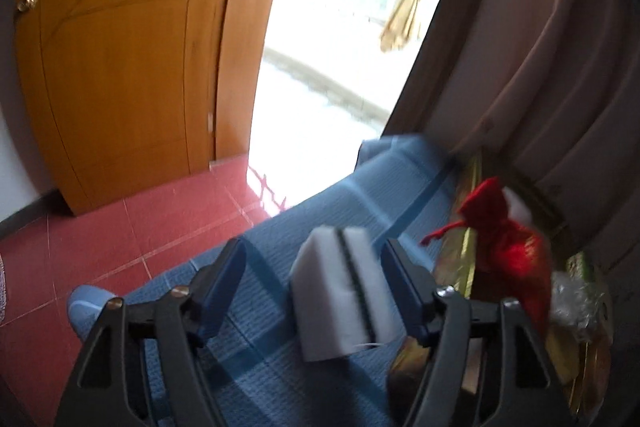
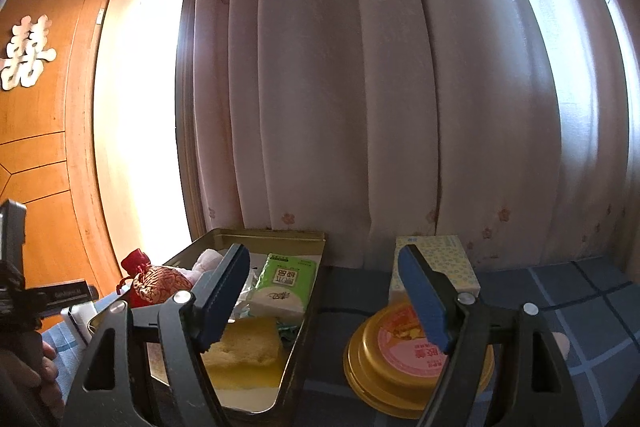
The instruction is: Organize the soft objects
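In the left wrist view my left gripper [image 1: 316,259] is open, and a white and grey sponge block [image 1: 344,291] lies on the blue cloth [image 1: 400,179] between its fingers, close to the right one. A red drawstring pouch [image 1: 508,247] sits to its right at the gold tin. In the right wrist view my right gripper [image 2: 324,267] is open and empty above an open gold tin [image 2: 264,237]. The tin holds a yellow sponge [image 2: 244,347], a green tissue pack [image 2: 284,287], a pink soft thing [image 2: 208,261] and the red pouch [image 2: 156,281] at its left rim.
A round gold lid tin [image 2: 400,359] and a flowered tissue box [image 2: 436,263] stand right of the open tin. Pale curtains [image 2: 360,87] hang behind. A wooden door [image 1: 120,67], red tile floor [image 1: 80,259] and bright doorway lie left. The left gripper's body [image 2: 24,291] shows at the left edge.
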{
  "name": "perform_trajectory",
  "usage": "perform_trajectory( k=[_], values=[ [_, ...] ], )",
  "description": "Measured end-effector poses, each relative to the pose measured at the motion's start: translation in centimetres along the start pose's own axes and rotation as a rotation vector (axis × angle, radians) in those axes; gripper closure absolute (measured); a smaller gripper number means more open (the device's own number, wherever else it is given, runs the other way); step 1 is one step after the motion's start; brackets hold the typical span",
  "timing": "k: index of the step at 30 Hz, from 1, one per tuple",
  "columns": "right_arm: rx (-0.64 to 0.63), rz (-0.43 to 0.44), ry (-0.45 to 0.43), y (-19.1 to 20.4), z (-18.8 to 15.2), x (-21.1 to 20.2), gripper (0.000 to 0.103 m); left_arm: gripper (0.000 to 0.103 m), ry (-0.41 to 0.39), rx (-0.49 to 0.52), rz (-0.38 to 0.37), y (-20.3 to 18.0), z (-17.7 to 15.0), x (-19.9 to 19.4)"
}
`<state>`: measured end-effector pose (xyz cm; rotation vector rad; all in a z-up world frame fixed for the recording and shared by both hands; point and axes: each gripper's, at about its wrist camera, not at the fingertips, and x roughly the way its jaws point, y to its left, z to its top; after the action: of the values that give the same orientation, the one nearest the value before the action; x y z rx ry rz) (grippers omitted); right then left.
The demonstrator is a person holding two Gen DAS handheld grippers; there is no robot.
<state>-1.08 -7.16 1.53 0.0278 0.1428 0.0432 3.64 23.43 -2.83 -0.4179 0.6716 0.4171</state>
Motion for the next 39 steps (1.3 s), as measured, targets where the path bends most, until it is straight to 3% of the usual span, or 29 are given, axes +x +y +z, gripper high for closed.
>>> perform_trajectory(
  k=[5,6,7,14,16,18,22,24,28,30,31,32,34,39],
  values=[
    [-0.009,0.007,-0.012,0.3,-0.1,-0.2,0.024,0.033,0.102,0.055,0.005,0.3,-0.1,1.4],
    [-0.011,0.009,-0.012,0.3,-0.1,-0.2,0.025,0.047,0.097,0.075,0.004,0.1,-0.1,1.3],
    [-0.010,0.008,-0.013,0.3,-0.1,-0.2,0.025,0.079,0.093,0.090,-0.001,0.0,0.0,1.2],
    [0.015,0.007,-0.037,-0.2,0.1,-0.7,0.024,0.078,0.049,0.152,-0.005,-1.1,-0.6,0.0],
    [0.016,-0.001,-0.059,-0.2,0.2,-1.0,0.024,0.078,-0.005,0.142,-0.027,-1.1,-0.4,-0.6],
    [0.021,-0.013,-0.085,-0.4,0.3,-1.5,0.025,0.078,-0.108,0.164,-0.062,-1.8,0.1,-2.8],
    [0.033,-0.046,-0.125,-1.1,0.5,-2.1,0.024,0.077,-0.229,0.219,-0.251,-4.3,1.3,-6.4],
    [0.041,-0.058,-0.123,-1.4,0.5,-2.0,0.024,0.077,-0.252,0.283,-0.301,-6.5,1.6,-7.3],
    [0.044,-0.073,-0.118,-1.9,0.4,-2.0,0.024,0.070,-0.256,0.381,-0.394,-11.1,1.3,-7.0],
    [0.049,-0.081,-0.113,-2.1,0.4,-2.0,0.024,0.048,-0.212,0.457,-0.413,-13.7,1.1,-5.6],
    [0.053,-0.084,-0.110,-2.2,0.4,-1.9,0.024,0.020,-0.187,0.482,-0.410,-14.6,1.0,-4.8],
    [0.058,-0.092,-0.108,-2.3,0.4,-1.9,0.024,0.011,-0.174,0.490,-0.390,-15.1,0.9,-4.6],
    [0.071,-0.096,-0.106,-2.6,0.5,-1.9,0.024,0.011,-0.168,0.485,-0.316,-15.5,0.7,-4.1],
    [0.088,-0.093,-0.090,-2.8,0.7,-1.7,0.024,0.011,-0.341,0.453,-0.236,-13.2,-1.1,-7.3]
  ],
)
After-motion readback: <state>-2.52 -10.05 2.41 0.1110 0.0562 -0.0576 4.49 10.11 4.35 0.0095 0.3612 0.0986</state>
